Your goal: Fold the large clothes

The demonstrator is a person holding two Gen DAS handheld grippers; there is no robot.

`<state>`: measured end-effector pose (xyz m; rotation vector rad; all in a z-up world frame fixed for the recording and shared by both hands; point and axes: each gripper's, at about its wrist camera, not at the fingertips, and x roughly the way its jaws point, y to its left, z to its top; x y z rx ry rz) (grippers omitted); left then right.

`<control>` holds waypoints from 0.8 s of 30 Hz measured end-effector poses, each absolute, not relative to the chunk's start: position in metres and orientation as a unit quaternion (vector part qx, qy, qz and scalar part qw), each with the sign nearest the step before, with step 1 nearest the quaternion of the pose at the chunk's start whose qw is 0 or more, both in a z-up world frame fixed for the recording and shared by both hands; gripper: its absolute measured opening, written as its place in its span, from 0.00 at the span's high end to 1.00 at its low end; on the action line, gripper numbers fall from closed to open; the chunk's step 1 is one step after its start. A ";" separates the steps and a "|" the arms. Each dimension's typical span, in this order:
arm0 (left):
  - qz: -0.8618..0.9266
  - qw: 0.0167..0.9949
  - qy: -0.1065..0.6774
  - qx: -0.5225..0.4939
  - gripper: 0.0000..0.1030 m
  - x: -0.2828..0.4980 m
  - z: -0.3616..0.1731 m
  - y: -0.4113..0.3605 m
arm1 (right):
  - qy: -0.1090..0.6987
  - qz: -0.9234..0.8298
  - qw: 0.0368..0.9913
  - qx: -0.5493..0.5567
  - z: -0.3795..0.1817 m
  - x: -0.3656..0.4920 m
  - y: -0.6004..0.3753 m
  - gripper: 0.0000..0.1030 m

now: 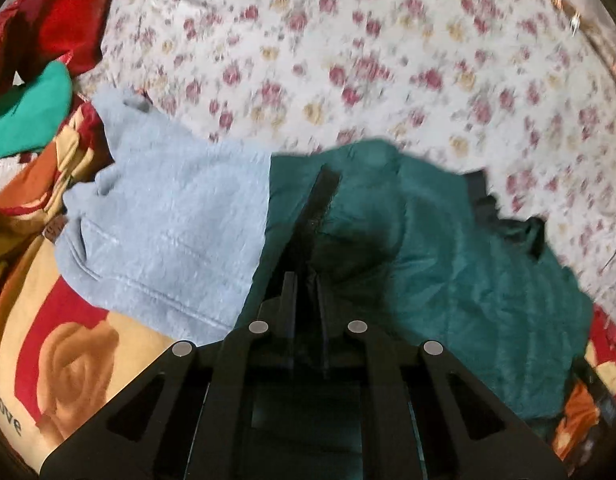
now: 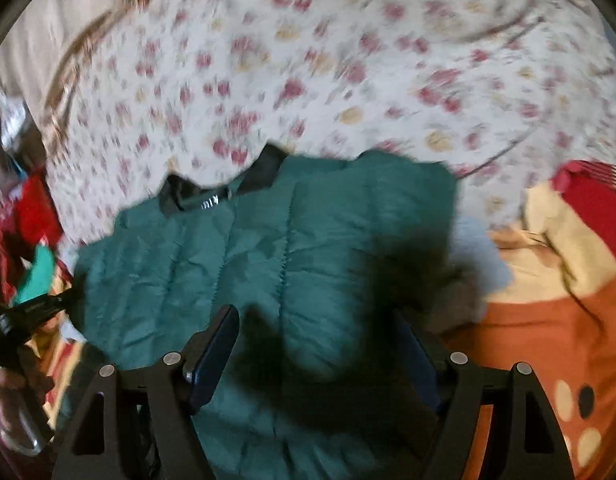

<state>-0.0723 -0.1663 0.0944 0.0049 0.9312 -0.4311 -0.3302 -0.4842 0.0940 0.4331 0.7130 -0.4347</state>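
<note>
We see a bed spread with a white floral sheet [image 1: 348, 60]. On it lie a dark green quilted jacket [image 2: 267, 248], a pale blue sweatshirt [image 1: 167, 216] just beside it, and a rumpled rose-print blanket [image 1: 67, 352] in red, cream and orange at the edge.

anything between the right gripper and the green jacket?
Nothing visible. The right gripper is open right over the green jacket, with only jacket fabric between its fingers. The light blue garment lies off to the side.
</note>
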 end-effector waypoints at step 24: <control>-0.222 0.892 0.382 0.096 0.39 -0.107 0.104 -0.185 | 0.365 -0.184 0.907 0.098 0.108 -0.264 -0.429 0.22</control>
